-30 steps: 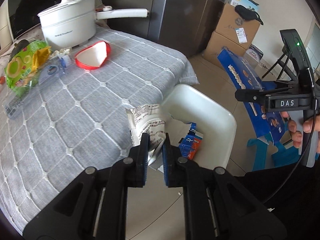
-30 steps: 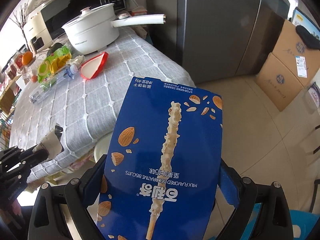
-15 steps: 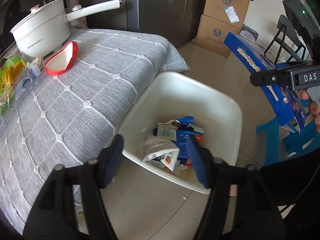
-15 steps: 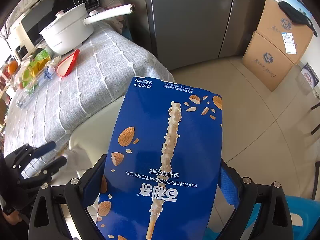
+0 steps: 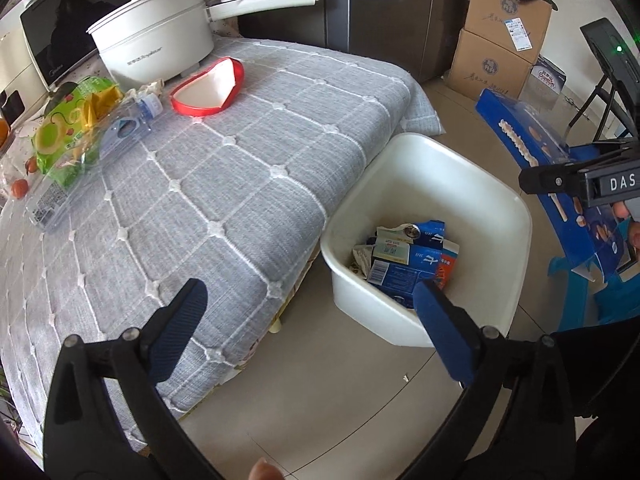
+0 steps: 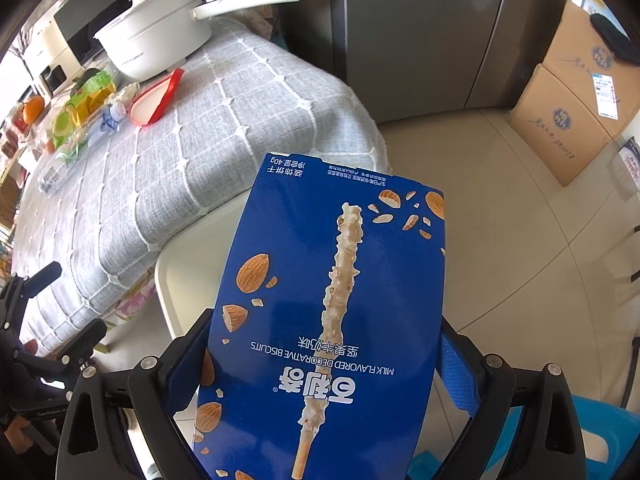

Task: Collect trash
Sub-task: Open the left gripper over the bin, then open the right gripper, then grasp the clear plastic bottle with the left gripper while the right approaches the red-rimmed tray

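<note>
A white plastic bin [image 5: 496, 196] stands on the floor against the table's corner, holding blue cartons and crumpled wrappers [image 5: 404, 256]. My left gripper [image 5: 308, 320] hovers above the bin's near rim, its jaws still opening wide with nothing between them. My right gripper [image 6: 320, 360] is shut on a flat blue biscuit box [image 6: 332, 312] by its two long edges. That same blue biscuit box [image 5: 548, 168] shows at the right of the bin in the left wrist view. The bin [image 6: 188, 276] is partly hidden behind the box in the right wrist view.
On the grey quilted tablecloth [image 5: 224, 168] lie a red-rimmed container [image 5: 208, 88], a green snack bag [image 5: 68, 128], a clear plastic bottle [image 5: 96, 152] and a white pot [image 5: 156, 48]. Cardboard boxes [image 5: 500, 32] and a grey fridge [image 6: 420, 32] stand behind. A blue stool [image 5: 592, 300] is at the right.
My left gripper let go of the white wrapper, which dropped into the bin, and its jaws spread wide. Both grippers sank a little; the biscuit box stayed gripped.
</note>
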